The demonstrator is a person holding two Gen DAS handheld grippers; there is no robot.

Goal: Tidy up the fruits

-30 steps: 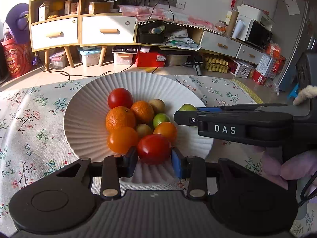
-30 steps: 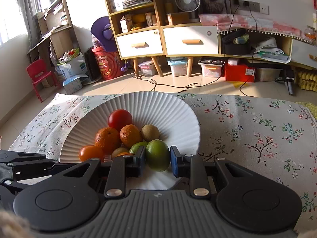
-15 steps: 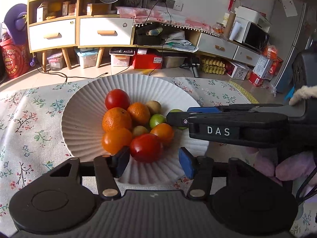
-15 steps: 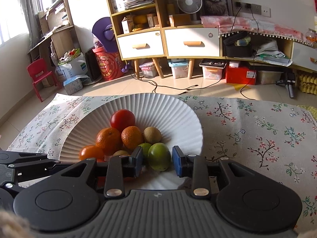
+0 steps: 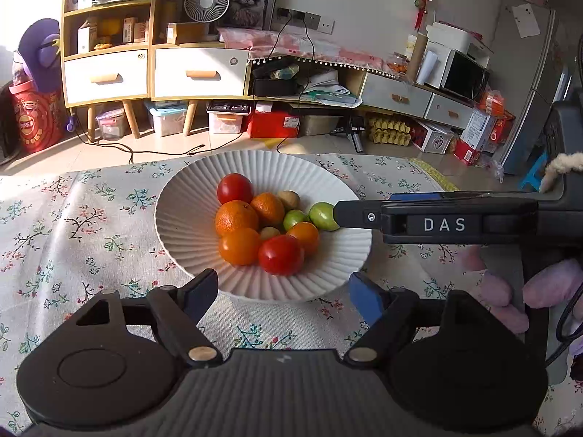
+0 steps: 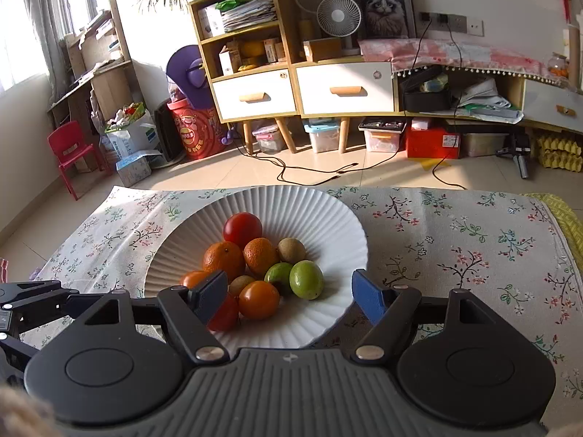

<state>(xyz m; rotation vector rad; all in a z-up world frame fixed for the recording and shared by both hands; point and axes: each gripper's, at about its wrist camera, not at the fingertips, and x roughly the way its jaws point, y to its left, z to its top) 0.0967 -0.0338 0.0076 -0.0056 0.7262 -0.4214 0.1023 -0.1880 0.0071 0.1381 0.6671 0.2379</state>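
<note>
A white ribbed plate (image 5: pixel 182 218) (image 6: pixel 328 218) on a floral cloth holds a pile of fruit: two red tomatoes (image 5: pixel 280 255) (image 5: pixel 235 188), several oranges (image 5: pixel 236 216), brown kiwis (image 5: pixel 289 199) and two green limes (image 5: pixel 323 215) (image 6: pixel 306 279). My left gripper (image 5: pixel 284 293) is open and empty at the plate's near rim, just behind the near tomato. My right gripper (image 6: pixel 289 295) is open and empty over the near rim; the lime lies on the plate in front of it. The right gripper's side shows in the left wrist view (image 5: pixel 437 224).
The floral tablecloth (image 6: pixel 455 240) covers the table around the plate. Beyond the far table edge is a floor with cables, cabinets with drawers (image 6: pixel 346 89), storage boxes and a red chair (image 6: pixel 73 149).
Both grippers have opened and drawn back. The left let go of the red tomato, the right let go of the green lime; both fruits now rest on the plate.
</note>
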